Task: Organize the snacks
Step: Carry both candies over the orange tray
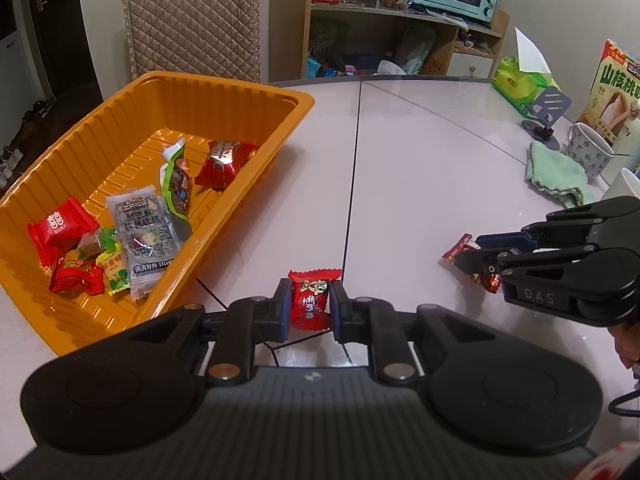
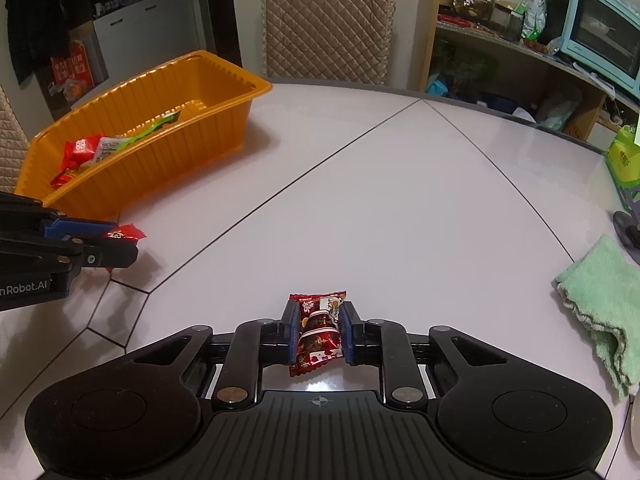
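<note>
The left gripper (image 1: 311, 304) is clamped on a bright red candy (image 1: 312, 300), its blue pads pressing the wrapper from both sides just above the pale table (image 1: 420, 160). The right gripper (image 2: 319, 334) is closed in the same way on a dark red candy (image 2: 318, 336) with a white patch at its far end; the wrapper sticks out past the pads on both the near and far sides. In the left wrist view the right gripper shows at the right edge with that dark red wrapper poking out of its tip; in the right wrist view the left gripper shows at the left edge with its red candy at the tip. An orange tray (image 1: 256, 92) sits on the far left of the table, near the left gripper, and holds several wrapped snacks: red packets, a grey packet, a green pouch and small yellow and green sweets. A green cloth (image 2: 600, 304) lies at the right side of the table, beside a patterned mug (image 1: 590, 150).
</note>
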A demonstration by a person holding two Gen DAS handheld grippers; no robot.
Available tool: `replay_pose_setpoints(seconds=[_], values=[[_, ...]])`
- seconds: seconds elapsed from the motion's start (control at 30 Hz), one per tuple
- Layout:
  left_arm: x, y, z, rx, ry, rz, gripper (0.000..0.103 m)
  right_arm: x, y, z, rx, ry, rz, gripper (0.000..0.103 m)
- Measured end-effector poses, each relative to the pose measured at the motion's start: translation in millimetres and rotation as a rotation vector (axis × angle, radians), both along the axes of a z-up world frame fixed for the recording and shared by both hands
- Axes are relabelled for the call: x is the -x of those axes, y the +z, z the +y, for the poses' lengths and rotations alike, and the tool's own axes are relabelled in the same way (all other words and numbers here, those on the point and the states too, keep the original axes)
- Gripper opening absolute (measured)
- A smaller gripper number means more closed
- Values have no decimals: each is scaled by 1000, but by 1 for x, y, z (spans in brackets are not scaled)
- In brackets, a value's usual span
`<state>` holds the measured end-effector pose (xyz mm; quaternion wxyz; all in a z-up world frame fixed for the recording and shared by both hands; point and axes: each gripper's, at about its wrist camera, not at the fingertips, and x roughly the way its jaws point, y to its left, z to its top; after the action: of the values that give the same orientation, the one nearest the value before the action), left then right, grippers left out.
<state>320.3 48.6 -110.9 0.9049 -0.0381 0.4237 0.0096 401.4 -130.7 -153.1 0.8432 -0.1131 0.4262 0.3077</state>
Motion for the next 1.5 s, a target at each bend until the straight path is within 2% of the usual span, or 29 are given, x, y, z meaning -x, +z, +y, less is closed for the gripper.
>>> replay_pose_setpoints(seconds=[0.47,0.87,1.2,1.5], values=[[34,22,6,18,-3,-22,17,38,38,-3,-77,-1,-13,19],[70,56,28,22,14,-55,17,73,76,30,-138,86,-30,19],[78,80,65,15,72,-93,17,68,95,77,-196,154,-33,19],[54,89,102,9,134,-118,17,45,97,124,-230,190,-27,19]])
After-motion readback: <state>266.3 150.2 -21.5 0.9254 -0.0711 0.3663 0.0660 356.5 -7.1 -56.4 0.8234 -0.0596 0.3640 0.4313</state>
